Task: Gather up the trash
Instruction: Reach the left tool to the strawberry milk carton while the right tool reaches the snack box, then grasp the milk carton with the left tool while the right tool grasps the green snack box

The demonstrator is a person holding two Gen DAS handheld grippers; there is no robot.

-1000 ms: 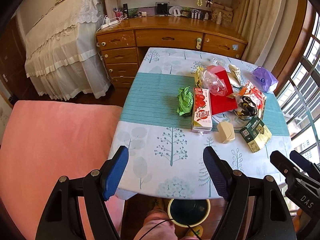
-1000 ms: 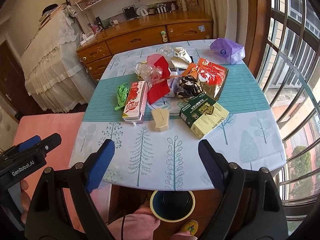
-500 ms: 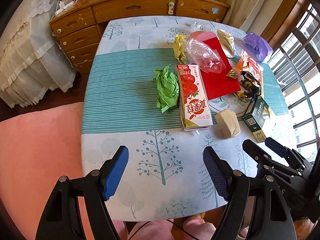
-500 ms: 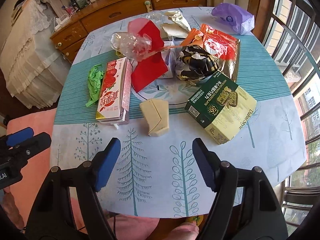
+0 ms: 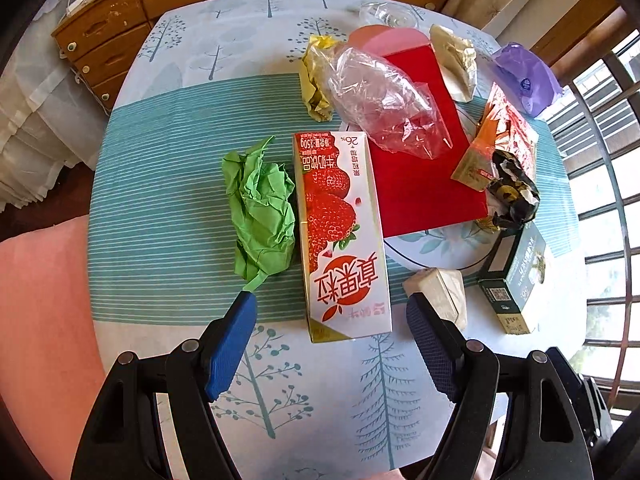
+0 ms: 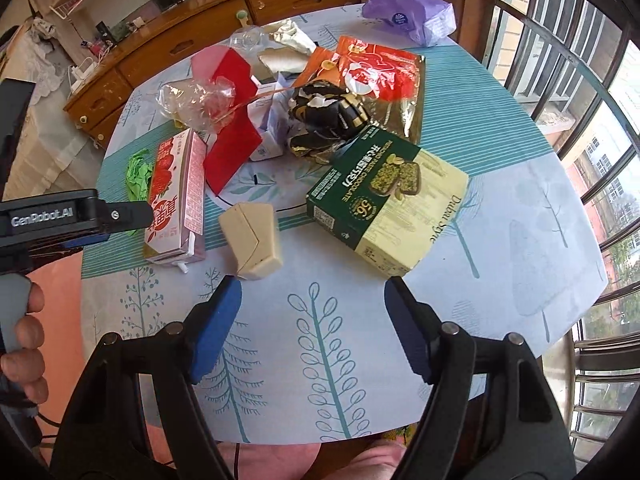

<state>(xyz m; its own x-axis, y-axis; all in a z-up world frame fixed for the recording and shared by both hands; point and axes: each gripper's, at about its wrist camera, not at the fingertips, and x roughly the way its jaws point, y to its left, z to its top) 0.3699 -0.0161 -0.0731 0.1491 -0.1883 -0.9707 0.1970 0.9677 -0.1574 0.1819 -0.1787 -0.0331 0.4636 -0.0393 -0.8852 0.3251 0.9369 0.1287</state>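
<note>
Hand-held grippers, left (image 5: pixel 332 312) and right (image 6: pixel 313 292), we hold released above the table (image 6: pixel 520 208); strawberry milk carton (image 5: pixel 340 232) lies sealed.

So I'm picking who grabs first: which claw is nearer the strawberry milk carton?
Left. The left claw hangs open just short of the strawberry milk carton; the right claw is open off to its side.

Wooden dresser (image 6: pixel 208 36) behind the table (image 6: pixel 500 208) (tree-print cloth) — barred windows (image 6: pixel 580 92) right, daylight streaming in.
</note>
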